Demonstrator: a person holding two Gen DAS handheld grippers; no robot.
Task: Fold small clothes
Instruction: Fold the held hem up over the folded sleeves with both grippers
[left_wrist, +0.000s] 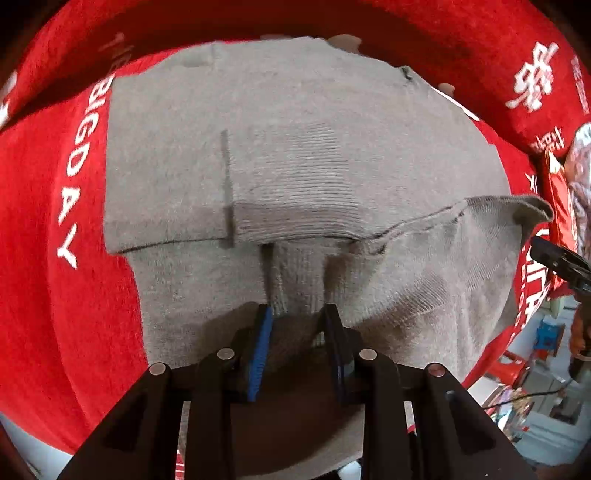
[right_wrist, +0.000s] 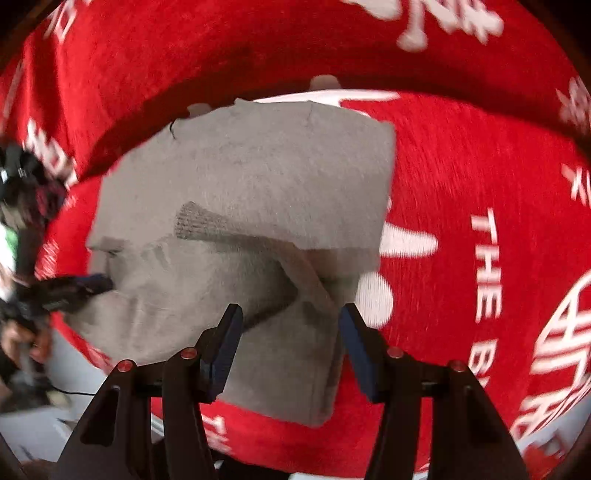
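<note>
Partway through, I'd say. The grey sweater (left_wrist: 295, 155) lies on the red cloth (left_wrist: 44, 221) covering the table, sides and one sleeve already folded into a rough rectangle. My left tongs (left_wrist: 298, 314) are clamped on the ribbed cuff (left_wrist: 299, 280) at the sweater's near edge. My right tongs (right_wrist: 291, 317) hang apart above it, nothing between them. Still left, I reckon: lay that cuff in, flatten the loose flap (left_wrist: 509, 210) sticking up, then fold it in half. Plenty of bare cloth all round, though the table's near edge is close behind the sweater.
</note>
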